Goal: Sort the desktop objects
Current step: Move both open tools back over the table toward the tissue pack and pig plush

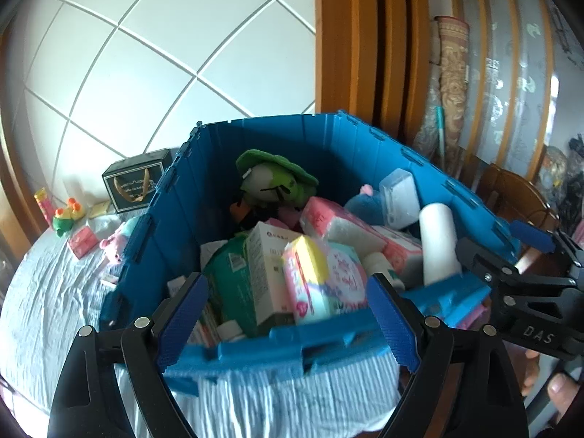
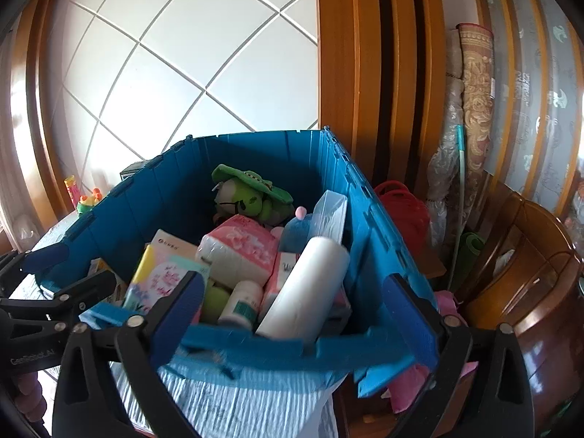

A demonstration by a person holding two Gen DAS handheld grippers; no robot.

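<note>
Item: blue crate (image 1: 255, 168), standing on a table under a striped cloth (image 1: 54, 292), filled nearly to the rim with sorted goods.

Grippers: my left gripper (image 1: 288, 314) hangs over the crate's near rim, jaws wide apart, nothing between them. My right gripper (image 2: 292, 310) does the same at the near right corner, jaws apart and empty.

Contents, as I read them:
- White roll (image 2: 306, 288), leaning on the near wall. I judge it light and smooth, likely slippery; take it across the middle.
- Pink-and-white tissue pack (image 2: 237, 252), soft, will squash; grip the short sides gently.
- Yellow-topped pink pack (image 1: 306, 277), soft film wrap, the same handling.
- White carton (image 1: 270, 273), stiff card, light; hold it on its flat faces.
- Small white bottle (image 2: 242, 303), rigid, round, may roll between the pads.
- Green plush toy (image 1: 270, 179) at the back, soft, easy anywhere.
- Clear plastic case (image 2: 330, 215), hard and slick.

Still out on the cloth: pink plush (image 1: 115, 244), small pink box (image 1: 82, 242), green-and-orange toy (image 1: 65, 215), dark gift box (image 1: 137, 184). All look light.

Writing: "DAS" on the right gripper's body in the left view; what may be "GenRobot.AI" on the left gripper in the right view, too blurred to be sure. Carton print is red, unreadable.
</note>
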